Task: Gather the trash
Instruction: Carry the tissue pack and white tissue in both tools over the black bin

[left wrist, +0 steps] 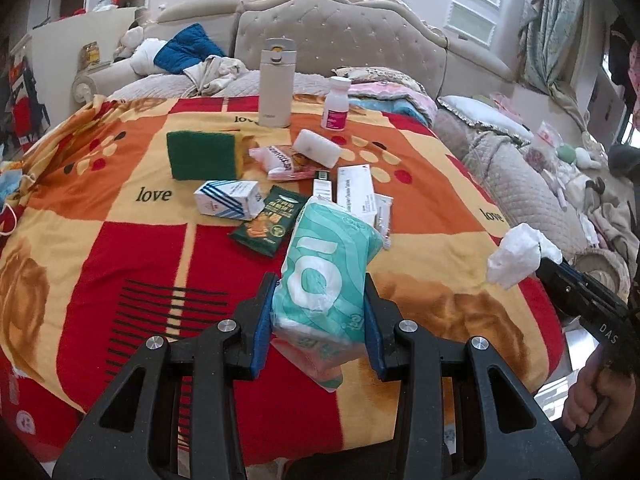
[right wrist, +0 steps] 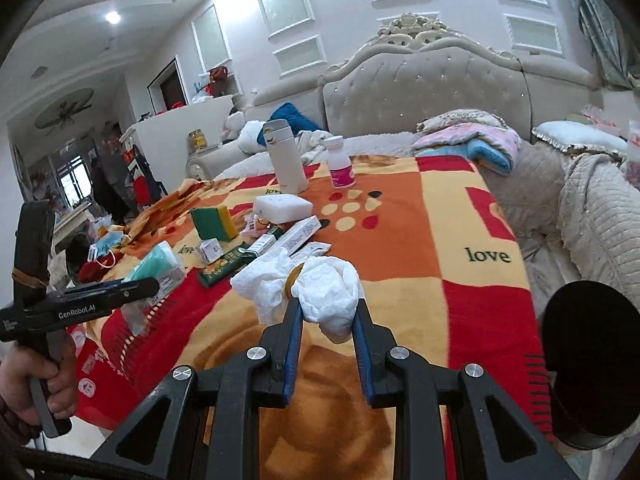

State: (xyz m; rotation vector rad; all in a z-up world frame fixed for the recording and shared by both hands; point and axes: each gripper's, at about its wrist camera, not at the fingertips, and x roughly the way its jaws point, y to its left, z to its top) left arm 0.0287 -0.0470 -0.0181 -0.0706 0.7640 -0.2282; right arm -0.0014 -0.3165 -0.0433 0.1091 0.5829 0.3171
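The left gripper (left wrist: 320, 292) clamps a teal tissue pack (left wrist: 326, 268) above the blanket (left wrist: 120, 248). The right gripper (right wrist: 326, 312) pinches crumpled white tissue (right wrist: 328, 292), its jaws narrow.

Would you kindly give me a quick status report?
Left gripper shut on tissue pack. Right gripper shut on crumpled tissue. Clutter remains on blanket.

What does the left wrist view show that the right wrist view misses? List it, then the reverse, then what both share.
Only the left view: the curtain at the upper right.
Only the right view: the ceiling light and a round black object at the bed's edge.
Both: the left gripper shut on the teal tissue pack, the right gripper shut on crumpled white tissue, and the flask.
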